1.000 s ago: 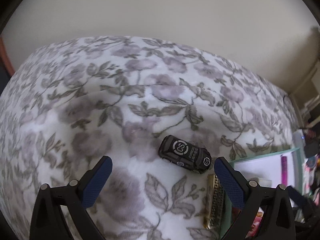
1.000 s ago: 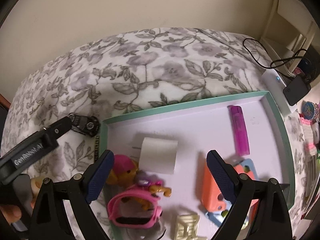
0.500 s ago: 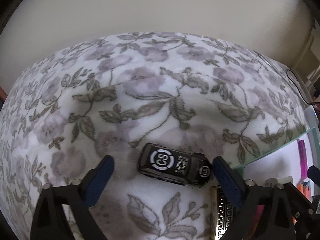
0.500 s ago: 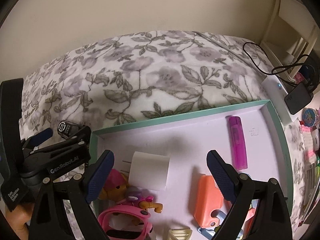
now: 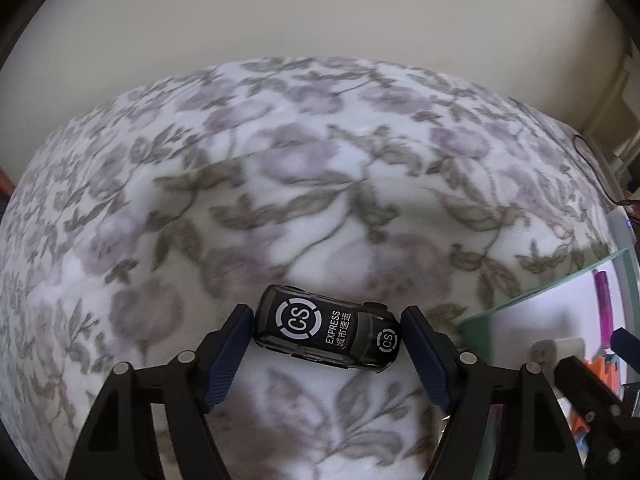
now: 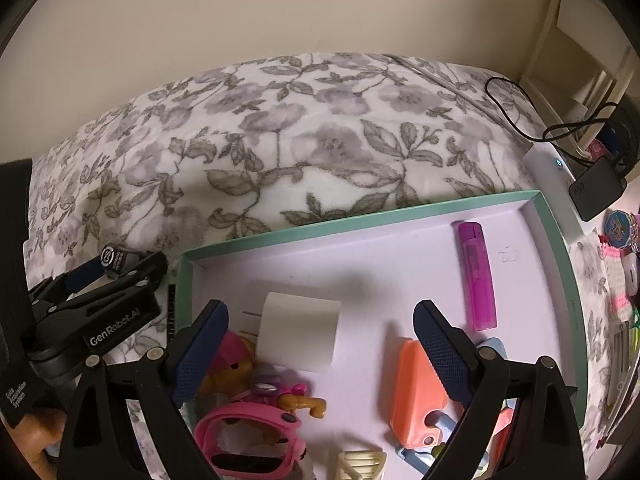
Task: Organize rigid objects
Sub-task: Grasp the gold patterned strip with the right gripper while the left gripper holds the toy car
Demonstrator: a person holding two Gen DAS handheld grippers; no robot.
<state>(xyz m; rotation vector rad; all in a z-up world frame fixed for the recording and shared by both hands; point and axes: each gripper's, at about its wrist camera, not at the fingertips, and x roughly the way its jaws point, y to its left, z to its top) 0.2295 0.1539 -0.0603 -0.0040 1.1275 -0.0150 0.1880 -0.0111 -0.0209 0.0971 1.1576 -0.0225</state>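
Left gripper (image 5: 327, 330) pinches the small black toy car (image 5: 327, 333) end-to-end on the floral blanket (image 5: 280, 184) — likely bound for the green-rimmed tray (image 6: 360, 216). Right gripper (image 6: 320, 344) hovers over it, jaws spread, empty.

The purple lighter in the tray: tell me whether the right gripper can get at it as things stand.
Probably yes. The right gripper is open and empty over the tray; the purple lighter lies alone ahead, right of the jaws, with nothing over it.
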